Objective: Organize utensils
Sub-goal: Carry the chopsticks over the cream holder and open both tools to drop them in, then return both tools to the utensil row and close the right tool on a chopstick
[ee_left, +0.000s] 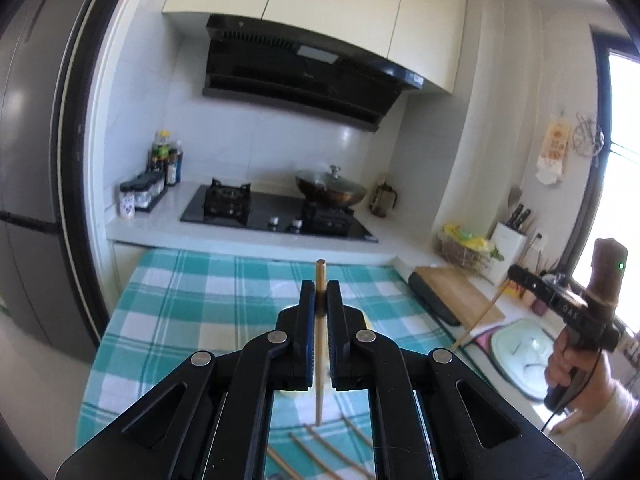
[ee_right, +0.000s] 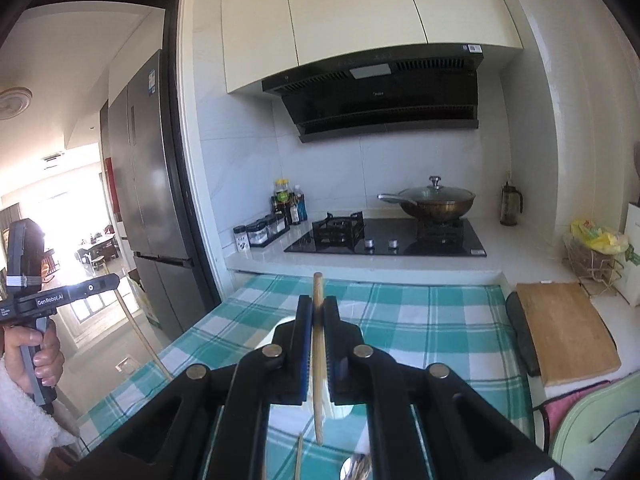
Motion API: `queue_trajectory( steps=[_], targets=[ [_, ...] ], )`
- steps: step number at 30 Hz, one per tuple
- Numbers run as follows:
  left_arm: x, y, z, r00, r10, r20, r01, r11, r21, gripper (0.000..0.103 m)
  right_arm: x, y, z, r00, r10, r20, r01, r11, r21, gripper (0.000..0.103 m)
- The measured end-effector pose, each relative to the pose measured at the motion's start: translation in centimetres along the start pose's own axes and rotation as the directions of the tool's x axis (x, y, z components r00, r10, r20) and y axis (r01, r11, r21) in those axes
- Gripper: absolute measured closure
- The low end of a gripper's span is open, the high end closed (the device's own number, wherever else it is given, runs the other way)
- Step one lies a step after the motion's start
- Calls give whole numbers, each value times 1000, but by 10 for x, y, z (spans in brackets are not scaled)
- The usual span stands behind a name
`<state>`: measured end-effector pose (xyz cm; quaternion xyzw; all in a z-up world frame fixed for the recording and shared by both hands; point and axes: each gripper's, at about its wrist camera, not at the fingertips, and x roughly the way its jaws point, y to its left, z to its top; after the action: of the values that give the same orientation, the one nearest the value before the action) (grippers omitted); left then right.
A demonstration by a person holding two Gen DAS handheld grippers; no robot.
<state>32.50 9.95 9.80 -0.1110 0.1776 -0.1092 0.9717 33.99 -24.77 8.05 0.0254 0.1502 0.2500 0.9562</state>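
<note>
Each gripper's jaws are closed narrowly on one wooden chopstick: the left gripper (ee_left: 320, 292) holds its chopstick (ee_left: 319, 344) upright, above the checked cloth on the desk (ee_left: 192, 304), and the right gripper (ee_right: 317, 308) pinches another chopstick (ee_right: 318, 360) likewise. Both sticks look light, stiff and smooth, so they may pivot when gripped near the top. More chopsticks (ee_left: 320, 446) lie on the near cloth.

2 held chopsticks (ee_left: 319, 320) (ee_right: 318, 344), ~4 loose (ee_left: 320, 444), 1 spoon (ee_right: 354, 468)
</note>
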Motion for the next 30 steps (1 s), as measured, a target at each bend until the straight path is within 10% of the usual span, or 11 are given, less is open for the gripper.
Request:
queue_trajectory(
  steps=[5, 9, 14, 22, 26, 30],
  targets=[
    [40, -8, 22, 993, 50, 106, -47, 998, -31, 100, 29, 4, 22, 992, -33, 122, 30, 999, 18, 97],
    [91, -4, 10, 996, 76, 43, -74, 996, -56, 100, 62, 3, 17, 985, -81, 154, 76, 996, 39, 97],
    [151, 8, -21, 987, 89, -137, -99, 993, -66, 100, 122, -10, -6, 994, -93, -53, 97, 993, 72, 97],
    [186, 15, -62, 938, 80, -337, -103, 993, -51, 99, 175, -28, -46, 951, -59, -304, 99, 988, 119, 95],
    [167, 22, -67, 943, 76, -325, -108, 991, -83, 48, 164, -33, -53, 958, -48, -283, 95, 983, 154, 71],
    [130, 32, -82, 942, 44, -332, -77, 993, -87, 44, 135, -33, -53, 972, -57, -230, 90, 986, 138, 61]
  ],
)
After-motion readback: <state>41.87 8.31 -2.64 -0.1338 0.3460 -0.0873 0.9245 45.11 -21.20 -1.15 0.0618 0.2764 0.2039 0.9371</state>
